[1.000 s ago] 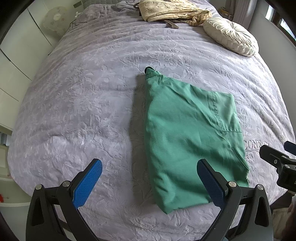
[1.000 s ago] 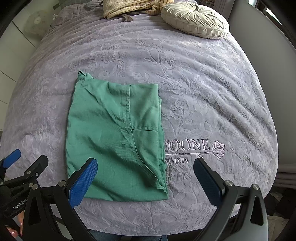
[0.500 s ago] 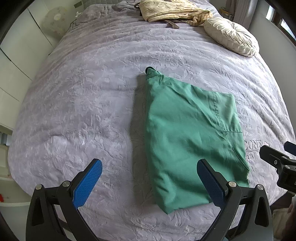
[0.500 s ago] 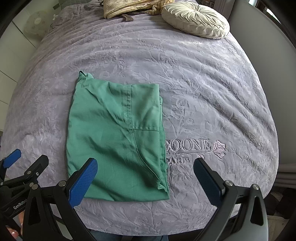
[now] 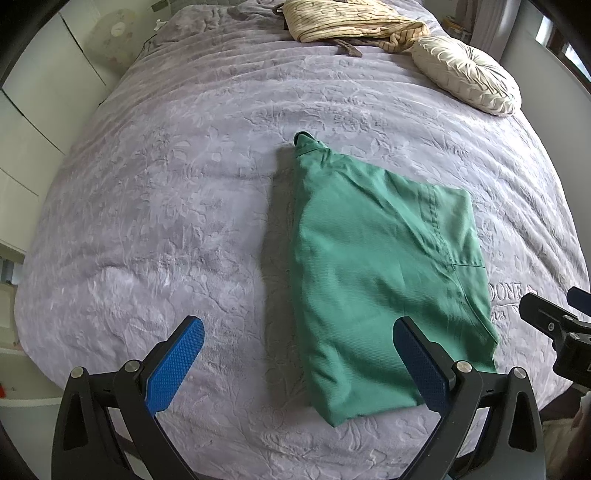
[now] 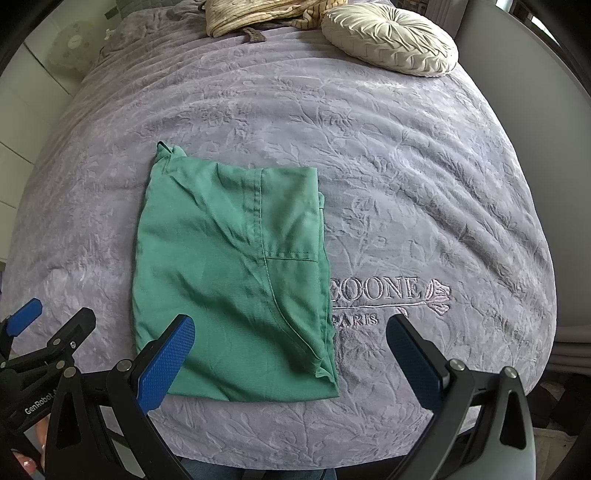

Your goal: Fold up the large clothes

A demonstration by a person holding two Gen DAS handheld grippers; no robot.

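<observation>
- Green garment (image 5: 384, 273) — a large piece of clothing already folded into a rough rectangle — lies flat on the lilac bedspread (image 5: 192, 192), near the foot edge of the bed and a little toward its right side, its right edge touching the embroidered lettering (image 6: 376, 291).
- A small bunched tip (image 5: 304, 142) sticks out at the far left corner of the packet; a seam and a stitched pocket line cross the top layer.
- Left gripper (image 5: 295, 362) hangs above the foot edge with its blue pads spread wide, holding nothing; its right pad sits over the near left part of the cloth without visibly touching it.
- Right gripper (image 6: 291, 350) is likewise wide apart and empty, straddling the near right corner of the garment.
- Handling, as a judgement: the fabric looks thin, light and limp, so it should sag and slide apart if lifted by one layer only. It is not fragile, and the plush bedspread ought to give some friction rather than let it slip.
- Where to take hold: if another fold is wanted, the two near corners at the foot edge look best — pinching through all layers at once, one gripper per corner, then carrying them toward the far edge.
- Risk: the loose layered edge on the right (image 6: 325, 347) could splay open, and the bunched tip may stay outside the fold.
- A round cream cushion (image 6: 391, 40) and a striped beige cloth (image 5: 351, 18) rest well apart, near the head of the bed.
</observation>
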